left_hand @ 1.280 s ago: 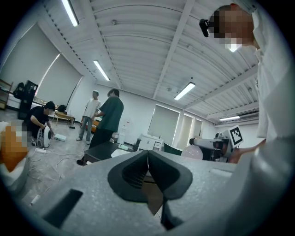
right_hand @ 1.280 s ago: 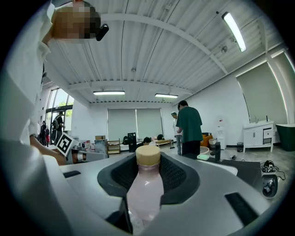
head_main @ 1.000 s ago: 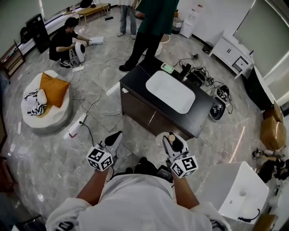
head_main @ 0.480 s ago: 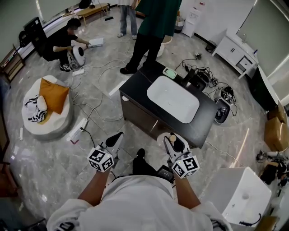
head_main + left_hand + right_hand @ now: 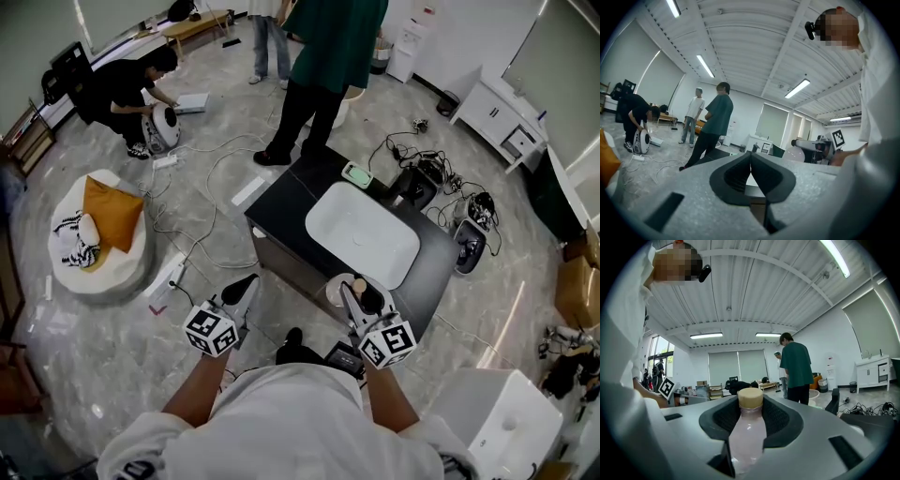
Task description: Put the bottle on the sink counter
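Observation:
My right gripper [image 5: 357, 291] is shut on a pale pink bottle [image 5: 747, 434] with a tan cap; the cap [image 5: 357, 283] shows between the jaws in the head view. It hangs just above the near edge of the black sink counter [image 5: 291, 192], beside the white basin [image 5: 362, 232]. My left gripper [image 5: 242, 288] is shut with nothing in it, held over the floor to the left of the counter's near corner. In the left gripper view the jaws [image 5: 750, 164] meet tip to tip.
A small green thing [image 5: 356, 174] lies on the counter's far side. A person in a green top [image 5: 330, 47] stands behind the counter. Cables [image 5: 202, 169] trail over the floor. A round white cushion seat [image 5: 97, 234] sits left, a white unit [image 5: 492, 427] at lower right.
The view has drawn closer to the counter. My right gripper with the bottle has gone from over the floor to the counter's near edge; the left gripper keeps its place beside it.

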The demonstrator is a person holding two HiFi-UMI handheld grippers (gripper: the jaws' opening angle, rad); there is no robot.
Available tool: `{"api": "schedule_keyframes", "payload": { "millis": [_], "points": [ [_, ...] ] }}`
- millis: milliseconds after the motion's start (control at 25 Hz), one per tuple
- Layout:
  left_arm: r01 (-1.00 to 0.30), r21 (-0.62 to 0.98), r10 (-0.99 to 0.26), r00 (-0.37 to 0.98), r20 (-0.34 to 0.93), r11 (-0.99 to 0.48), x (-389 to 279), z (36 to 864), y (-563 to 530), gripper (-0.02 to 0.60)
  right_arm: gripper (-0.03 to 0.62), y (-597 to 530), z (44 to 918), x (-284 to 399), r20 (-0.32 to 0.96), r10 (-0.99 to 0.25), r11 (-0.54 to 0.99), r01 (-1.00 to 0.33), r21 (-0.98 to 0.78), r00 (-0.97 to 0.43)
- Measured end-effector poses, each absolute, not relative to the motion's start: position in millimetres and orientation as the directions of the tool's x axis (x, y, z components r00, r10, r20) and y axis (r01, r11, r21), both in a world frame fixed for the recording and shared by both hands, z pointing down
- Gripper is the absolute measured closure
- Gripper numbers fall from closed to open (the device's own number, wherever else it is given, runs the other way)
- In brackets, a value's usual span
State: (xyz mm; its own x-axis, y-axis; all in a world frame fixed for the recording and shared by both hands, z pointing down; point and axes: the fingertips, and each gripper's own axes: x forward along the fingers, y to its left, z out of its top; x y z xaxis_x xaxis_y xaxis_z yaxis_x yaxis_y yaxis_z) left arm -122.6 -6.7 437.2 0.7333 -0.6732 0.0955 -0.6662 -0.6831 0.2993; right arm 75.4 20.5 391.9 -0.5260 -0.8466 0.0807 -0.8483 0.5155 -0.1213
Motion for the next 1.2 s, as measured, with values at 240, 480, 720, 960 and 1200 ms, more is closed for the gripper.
{"api": "schedule_keyframes", "payload": {
  "millis": [240, 480, 720, 960, 1200],
  "points": [
    [-0.681, 0.289, -0.688, 0.72, 0.091, -0.673, -108, 435, -65, 0.566, 0.456, -41, 393, 90, 0.068, -0.833, 0.54, -0.834, -0.111, -0.548],
    [-0.701, 0.29, -0.708, 0.699, 0.1, -0.652, -99, 436, -102, 0.565, 0.456, -88, 396, 100, 0.067, -0.816, 0.565, -0.816, -0.121, -0.574],
    [-0.71, 0.298, -0.717, 0.689, 0.103, -0.639, -98, 445, -132, 0.566, 0.456, -121, 405, 103, 0.066, -0.813, 0.568, -0.812, -0.132, -0.579],
    [-0.696, 0.324, -0.701, 0.703, 0.123, -0.641, -103, 461, -168, 0.566, 0.456, -155, 418, 98, 0.092, -0.82, 0.55, -0.821, -0.151, -0.566],
    [-0.652, 0.365, -0.656, 0.743, 0.132, -0.665, -103, 476, -233, 0.566, 0.456, -202, 428, 93, 0.142, -0.84, 0.498, -0.849, -0.178, -0.523]
  ]
}}
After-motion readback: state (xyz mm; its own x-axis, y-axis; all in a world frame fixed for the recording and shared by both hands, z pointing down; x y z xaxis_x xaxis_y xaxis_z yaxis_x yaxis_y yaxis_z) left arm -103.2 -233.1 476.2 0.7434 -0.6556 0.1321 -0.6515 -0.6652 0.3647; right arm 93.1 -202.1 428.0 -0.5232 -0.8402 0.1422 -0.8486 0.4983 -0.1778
